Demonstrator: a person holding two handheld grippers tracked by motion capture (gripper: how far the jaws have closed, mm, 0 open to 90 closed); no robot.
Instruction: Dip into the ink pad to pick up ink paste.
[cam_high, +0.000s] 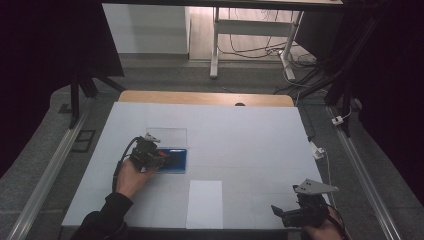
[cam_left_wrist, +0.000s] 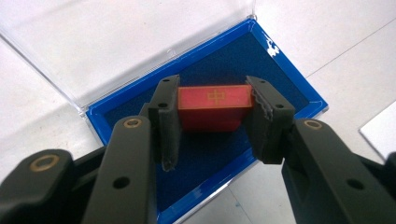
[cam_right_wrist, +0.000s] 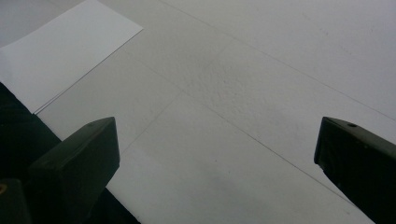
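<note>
Item: red block (cam_left_wrist: 212, 106), gold-marked, clamped in my left claw (cam_left_wrist: 212, 109) over the blue-lined case (cam_left_wrist: 299, 88). Right claw (cam_right_wrist: 215, 154): jaws apart, idle above the near-right tabletop (cam_right_wrist: 261, 70). Risk: narrow end grip; block may twist loose.

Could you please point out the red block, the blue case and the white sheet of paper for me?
red block (cam_left_wrist: 212, 97): left gripper view, on its top face with the gold mark.
blue case (cam_left_wrist: 280, 74): left gripper view, on its dark blue lining.
white sheet of paper (cam_high: 205, 204): high view, at its middle.
</note>
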